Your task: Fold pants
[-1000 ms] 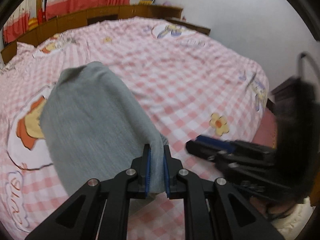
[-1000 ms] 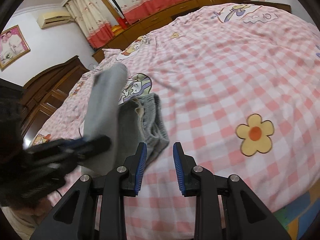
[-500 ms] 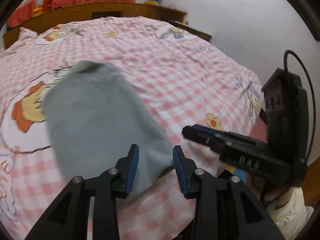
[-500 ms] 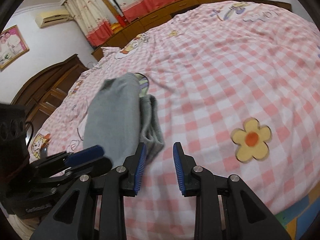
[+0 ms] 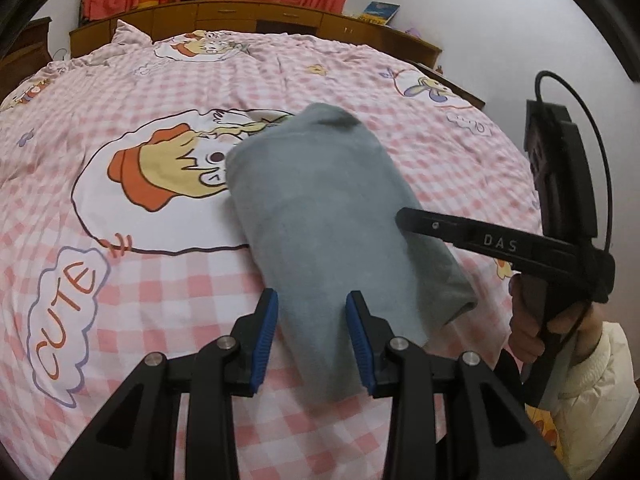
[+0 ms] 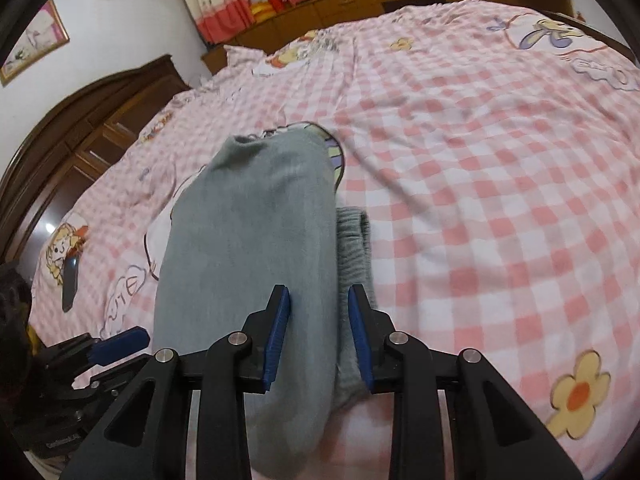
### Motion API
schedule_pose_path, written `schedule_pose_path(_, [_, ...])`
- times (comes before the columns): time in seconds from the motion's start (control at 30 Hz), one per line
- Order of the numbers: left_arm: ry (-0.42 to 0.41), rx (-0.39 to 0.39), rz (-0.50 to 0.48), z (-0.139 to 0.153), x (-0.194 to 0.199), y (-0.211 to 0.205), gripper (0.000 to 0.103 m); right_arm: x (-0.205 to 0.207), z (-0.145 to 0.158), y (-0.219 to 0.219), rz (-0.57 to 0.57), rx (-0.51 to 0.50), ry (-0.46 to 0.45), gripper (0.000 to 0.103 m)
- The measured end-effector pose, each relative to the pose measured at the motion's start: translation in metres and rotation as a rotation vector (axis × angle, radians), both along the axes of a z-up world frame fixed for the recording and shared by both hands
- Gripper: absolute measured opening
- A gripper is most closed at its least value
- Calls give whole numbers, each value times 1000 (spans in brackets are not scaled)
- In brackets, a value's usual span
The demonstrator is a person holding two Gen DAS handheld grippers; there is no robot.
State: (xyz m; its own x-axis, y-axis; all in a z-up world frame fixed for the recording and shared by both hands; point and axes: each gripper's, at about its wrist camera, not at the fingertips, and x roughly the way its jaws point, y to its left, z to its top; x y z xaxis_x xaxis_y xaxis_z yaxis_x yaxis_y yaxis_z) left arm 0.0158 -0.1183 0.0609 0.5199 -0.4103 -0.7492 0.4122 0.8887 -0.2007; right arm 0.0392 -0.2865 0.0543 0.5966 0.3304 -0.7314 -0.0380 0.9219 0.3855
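The soft grey pants [image 5: 332, 216] lie folded lengthwise on the pink checked bedspread [image 5: 168, 280]; both the left gripper [image 5: 312, 336] and the right gripper [image 6: 318, 332] stand open, holding nothing, so perhaps a final fold remains.

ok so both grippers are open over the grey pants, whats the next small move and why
Probably draw both grippers back off the cloth. The grey pants lie folded on the checked bedspread, and the left gripper and right gripper are both open with nothing pinched. From the right wrist view a ribbed edge pokes out beside the top layer, so a small tidy of that side may follow.
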Motion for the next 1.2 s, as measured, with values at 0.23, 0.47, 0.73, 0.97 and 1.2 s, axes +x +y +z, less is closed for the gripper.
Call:
schedule_pose_path(0.23, [7, -48, 29, -1, 9, 14, 37, -3, 20, 18, 30, -58, -59, 10])
schedule_pose_path(0.47, [7, -48, 33, -1, 19, 13, 37, -3, 32, -8, -29, -93, -67, 10])
schedule_pose_path(0.73, [-91, -37, -34, 27, 37, -15, 37, 1, 8, -20, -84, -88, 30, 18])
schedule_pose_path(0.97, [-116, -33, -81, 22, 79, -48, 37, 7, 48, -7, -33, -89, -112, 20])
schedule_pose_path(1.2, [-53, -35, -24, -9, 113, -53, 37, 53, 7, 12, -11, -112, -46, 20])
